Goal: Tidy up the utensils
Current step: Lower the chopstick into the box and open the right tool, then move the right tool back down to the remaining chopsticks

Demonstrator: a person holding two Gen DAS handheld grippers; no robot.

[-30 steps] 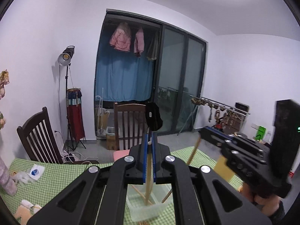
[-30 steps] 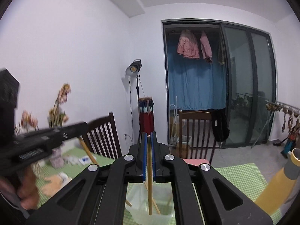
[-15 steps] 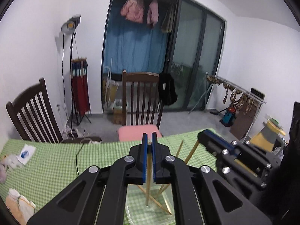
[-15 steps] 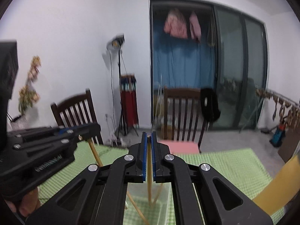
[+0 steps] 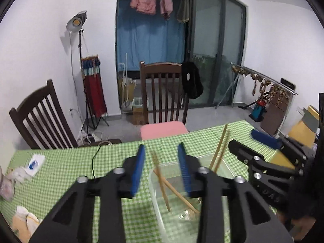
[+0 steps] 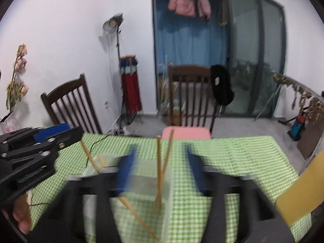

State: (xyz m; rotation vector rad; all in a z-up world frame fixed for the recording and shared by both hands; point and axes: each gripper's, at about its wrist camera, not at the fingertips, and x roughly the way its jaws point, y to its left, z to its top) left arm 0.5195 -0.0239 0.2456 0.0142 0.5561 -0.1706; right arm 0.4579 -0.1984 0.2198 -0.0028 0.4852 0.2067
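Observation:
A clear plastic container (image 5: 160, 218) stands on the green checked table, with several wooden chopsticks leaning in it. My left gripper (image 5: 161, 147) hangs just over its near left side. Its jaws are opening, and one chopstick (image 5: 162, 184) stands loose between the blue pads, its foot in the container. My right gripper (image 6: 160, 149) is blurred and its jaws are opening too. A chopstick (image 6: 159, 172) stands free between them, its tip down in the container (image 6: 174, 192). Each view shows the other gripper at the side: the right gripper (image 5: 242, 139) and the left gripper (image 6: 70, 131).
A green checked cloth (image 5: 66, 162) covers the table. A black cable (image 5: 94, 162) and a tissue pack (image 5: 34, 162) lie at the left. Two dark wooden chairs (image 5: 164, 93) stand behind, one with a pink cushion. A vase of dried flowers (image 6: 14, 93) is far left.
Both grippers came down toward the container. Both were shut on a chopstick earlier; now their jaws stand apart and the chopsticks rest in the container.

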